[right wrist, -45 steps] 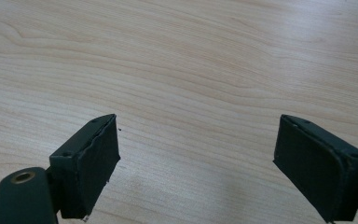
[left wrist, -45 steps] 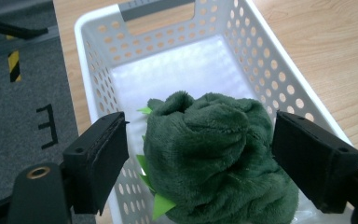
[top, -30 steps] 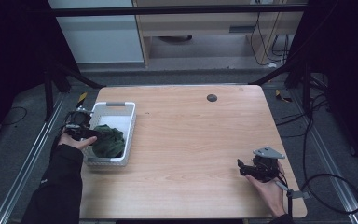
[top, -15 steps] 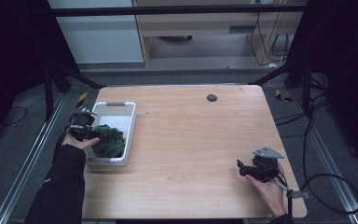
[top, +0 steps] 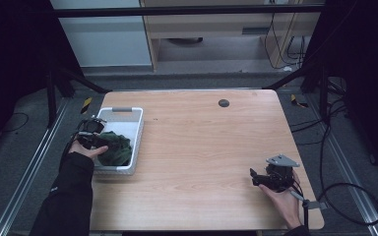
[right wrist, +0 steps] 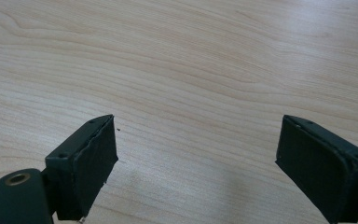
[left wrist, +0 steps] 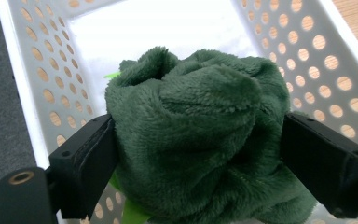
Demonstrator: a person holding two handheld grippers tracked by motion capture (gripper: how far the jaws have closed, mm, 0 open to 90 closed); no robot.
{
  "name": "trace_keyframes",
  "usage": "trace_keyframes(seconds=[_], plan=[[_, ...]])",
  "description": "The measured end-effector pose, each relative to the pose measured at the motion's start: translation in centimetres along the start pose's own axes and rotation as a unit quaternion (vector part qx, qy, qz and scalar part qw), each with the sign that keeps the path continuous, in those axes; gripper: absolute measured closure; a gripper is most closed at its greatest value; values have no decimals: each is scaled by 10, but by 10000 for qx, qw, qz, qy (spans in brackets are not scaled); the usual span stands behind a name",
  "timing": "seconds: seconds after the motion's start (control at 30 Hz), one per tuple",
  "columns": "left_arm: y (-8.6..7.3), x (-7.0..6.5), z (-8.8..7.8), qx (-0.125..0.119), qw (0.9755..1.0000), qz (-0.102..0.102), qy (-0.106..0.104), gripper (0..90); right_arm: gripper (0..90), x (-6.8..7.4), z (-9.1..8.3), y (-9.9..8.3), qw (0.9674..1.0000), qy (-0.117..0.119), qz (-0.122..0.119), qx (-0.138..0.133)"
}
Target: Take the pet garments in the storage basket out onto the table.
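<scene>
My left tongs (left wrist: pixel 200 154) are in the white basket (top: pixel 137 129) at the left edge of the worktop (top: pixel 211 147), w/ the green fleece cloth (left wrist: pixel 200 140) bunched between the two jaws. Both pads press into the pile on either side, so I'd call them clamped on the cloth, tho fairly wide since the bundle is thick. The cloth is inside the basket, toward its near end; the far end of the basket floor looks bare. A bit of bright green, maybe a tag, pokes out under the bundle, can't tell what it is. From the high view, my left hand (top: pixel 86 147) sits at the basket's left wall, w/ the cloth (top: pixel 114 147) just right of it. My right tongs (right wrist: pixel 196 163) are well apart from all that, near the worktop's right front corner, jaws spread w/ nothing between them, just bare wood below. Progress, as I judge it: grip on the cloth is made, that's the part done. Left to do is either lifting it out of the basket or letting go of it there; can't tell which from this alone. Right side is idle so far.
</scene>
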State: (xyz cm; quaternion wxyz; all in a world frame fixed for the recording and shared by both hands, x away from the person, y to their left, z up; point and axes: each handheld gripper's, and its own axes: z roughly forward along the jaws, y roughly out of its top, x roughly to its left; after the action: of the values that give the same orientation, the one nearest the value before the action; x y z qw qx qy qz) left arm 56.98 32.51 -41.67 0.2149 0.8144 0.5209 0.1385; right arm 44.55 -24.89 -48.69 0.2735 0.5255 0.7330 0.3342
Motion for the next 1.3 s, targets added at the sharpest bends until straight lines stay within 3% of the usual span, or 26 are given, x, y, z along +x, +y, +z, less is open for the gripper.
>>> trace_keyframes(seconds=[0.27,0.43,0.63,0.93,1.3], plan=[[1,-1,3,63,10000,-10,31,150,120,0,0,0,10000,-4,-17,8],[-2,-1,7,60,10000,-73,31,217,120,0,0,0,10000,-4,-20,10],[-4,-1,6,10,10000,-77,25,330,120,0,0,0,10000,-7,-27,9],[-5,-3,7,93,9999,-59,17,585,120,0,0,1,10000,-10,-28,27],[-5,-4,3,126,9999,29,2,705,121,0,0,1,10000,-9,-26,28]])
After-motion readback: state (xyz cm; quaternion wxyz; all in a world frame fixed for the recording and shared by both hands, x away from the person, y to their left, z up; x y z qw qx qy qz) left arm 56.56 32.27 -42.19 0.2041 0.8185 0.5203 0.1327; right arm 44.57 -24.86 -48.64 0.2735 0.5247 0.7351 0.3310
